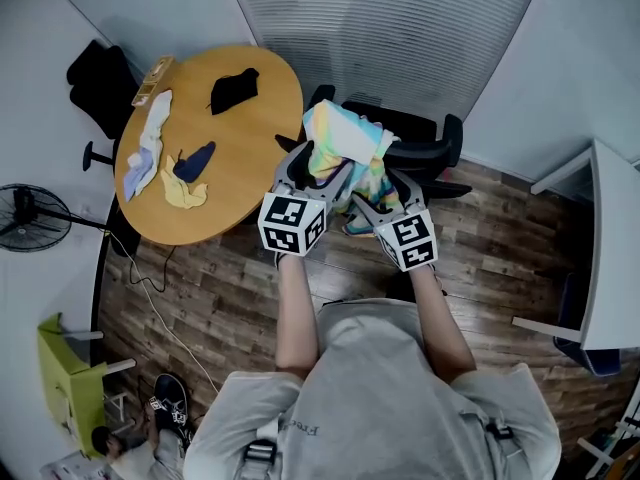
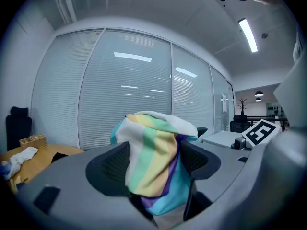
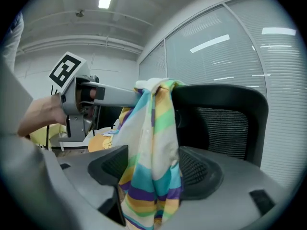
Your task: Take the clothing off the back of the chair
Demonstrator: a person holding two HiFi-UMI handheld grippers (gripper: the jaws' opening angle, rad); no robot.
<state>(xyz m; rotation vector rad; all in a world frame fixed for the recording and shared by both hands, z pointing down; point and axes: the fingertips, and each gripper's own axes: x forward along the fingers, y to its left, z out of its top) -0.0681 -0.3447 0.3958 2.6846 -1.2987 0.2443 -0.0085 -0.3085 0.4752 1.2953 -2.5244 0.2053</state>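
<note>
A pastel striped piece of clothing (image 1: 345,153) is bunched over the top of the black office chair (image 1: 425,146). Both grippers reach into it from the near side. The left gripper (image 1: 315,173) stands open, its wide pads on either side of the hanging cloth (image 2: 153,162). My right gripper (image 1: 385,193) is open as well, with the striped cloth (image 3: 153,157) dangling between its pads in front of the chair's mesh back (image 3: 225,119). In the right gripper view a fold of the cloth lies over one finger of the left gripper (image 3: 79,92).
A round wooden table (image 1: 240,148) stands left of the chair, with a black cloth (image 1: 235,88), a white and blue cloth (image 1: 150,143) and a yellow one (image 1: 185,190) on it. Nearby are a fan (image 1: 25,218), another black chair (image 1: 100,83), a white desk (image 1: 610,258) and blinds behind.
</note>
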